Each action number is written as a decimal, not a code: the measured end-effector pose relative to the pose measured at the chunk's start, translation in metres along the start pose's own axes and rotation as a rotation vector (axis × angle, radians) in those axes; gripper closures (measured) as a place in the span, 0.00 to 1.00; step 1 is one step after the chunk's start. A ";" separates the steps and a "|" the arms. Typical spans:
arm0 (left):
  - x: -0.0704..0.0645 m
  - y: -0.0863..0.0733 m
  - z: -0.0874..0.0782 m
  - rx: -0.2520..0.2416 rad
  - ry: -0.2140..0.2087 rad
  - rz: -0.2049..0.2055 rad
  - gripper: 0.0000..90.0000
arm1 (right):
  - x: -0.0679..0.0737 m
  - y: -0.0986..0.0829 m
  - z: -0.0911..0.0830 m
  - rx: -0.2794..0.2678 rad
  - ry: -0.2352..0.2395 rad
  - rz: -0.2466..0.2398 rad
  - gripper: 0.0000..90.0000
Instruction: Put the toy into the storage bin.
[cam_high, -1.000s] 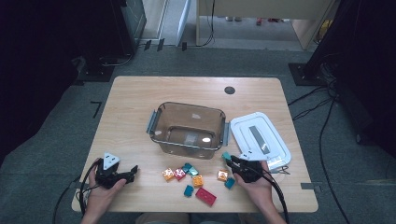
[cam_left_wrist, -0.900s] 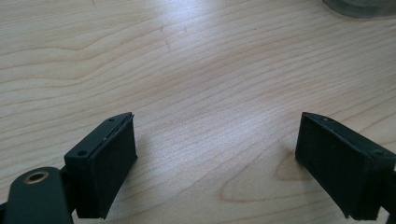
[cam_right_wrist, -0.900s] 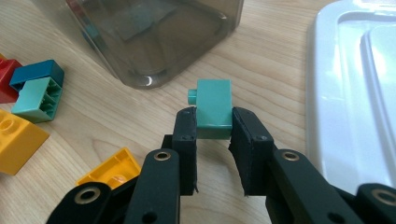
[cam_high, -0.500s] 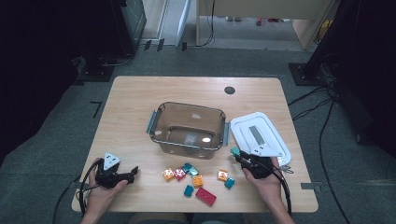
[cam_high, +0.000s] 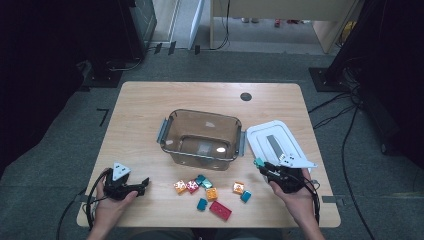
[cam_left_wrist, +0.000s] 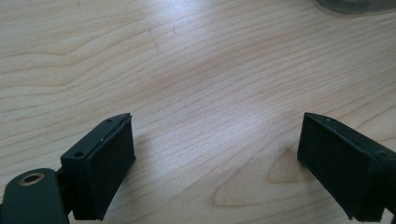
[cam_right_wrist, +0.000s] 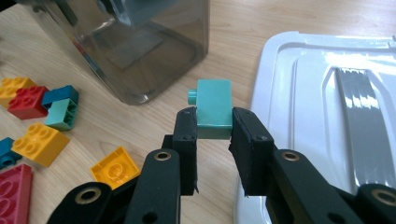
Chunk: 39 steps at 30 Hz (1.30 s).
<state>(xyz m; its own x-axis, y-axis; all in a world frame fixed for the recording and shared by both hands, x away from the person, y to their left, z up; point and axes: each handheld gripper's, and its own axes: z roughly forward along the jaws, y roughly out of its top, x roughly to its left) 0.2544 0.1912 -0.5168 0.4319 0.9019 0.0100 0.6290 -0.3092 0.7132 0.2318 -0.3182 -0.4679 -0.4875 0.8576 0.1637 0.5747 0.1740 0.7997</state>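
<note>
My right gripper clamped on a teal brick, stud pointing left, clear bin just beyond it, white lid at right, loose bricks on the table at left, yellow, red, blue, teal

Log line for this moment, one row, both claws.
right claw: shut on teal brick | left claw: open, over bare table | clear bin: empty
</note>
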 end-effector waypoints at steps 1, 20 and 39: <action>0.000 0.000 0.000 0.000 0.001 -0.001 0.12 | 0.000 0.002 -0.001 -0.001 0.002 -0.002 0.81; -0.001 -0.002 0.001 -0.017 0.007 -0.014 0.11 | 0.010 0.054 -0.046 -0.014 0.038 -0.052 0.81; 0.000 -0.001 0.001 -0.019 0.002 -0.013 0.11 | 0.032 0.114 -0.012 0.017 0.130 -0.116 0.81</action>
<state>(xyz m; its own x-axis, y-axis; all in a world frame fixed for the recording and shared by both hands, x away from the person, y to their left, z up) 0.2541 0.1909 -0.5187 0.4220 0.9066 0.0021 0.6225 -0.2915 0.7263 0.2732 -0.2767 -0.3645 -0.6312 0.7619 0.1454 0.5207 0.2772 0.8075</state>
